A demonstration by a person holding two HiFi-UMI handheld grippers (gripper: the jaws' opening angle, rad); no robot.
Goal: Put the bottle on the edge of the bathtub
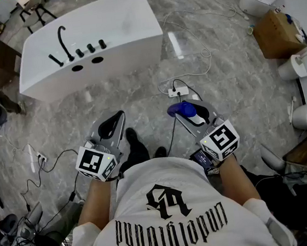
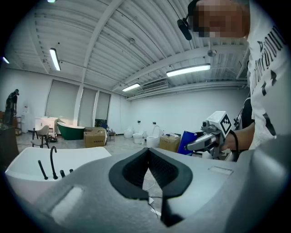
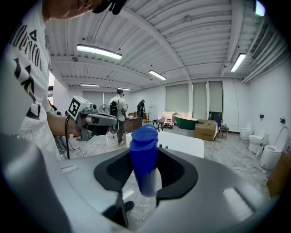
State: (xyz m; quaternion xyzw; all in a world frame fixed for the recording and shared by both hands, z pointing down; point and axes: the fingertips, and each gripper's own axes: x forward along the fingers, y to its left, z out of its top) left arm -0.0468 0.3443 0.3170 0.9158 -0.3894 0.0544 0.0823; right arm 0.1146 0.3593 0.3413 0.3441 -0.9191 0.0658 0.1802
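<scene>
The white bathtub (image 1: 94, 38) with a black faucet (image 1: 63, 44) on its rim stands ahead on the marble floor. My right gripper (image 1: 188, 113) is shut on the blue bottle (image 1: 180, 109), which it holds above the floor well short of the tub. In the right gripper view the bottle (image 3: 144, 154) stands upright between the jaws, with the tub (image 3: 182, 141) behind it. My left gripper (image 1: 115, 121) hangs beside it at the left, its tips together with nothing held. The left gripper view shows the tub (image 2: 68, 159) at lower left.
A power strip (image 1: 177, 92) with trailing cables lies on the floor between me and the tub. A cardboard box (image 1: 276, 34) and several toilets (image 1: 255, 0) line the right side. A dark green tub (image 2: 70, 130) and standing people (image 3: 119, 113) are far off.
</scene>
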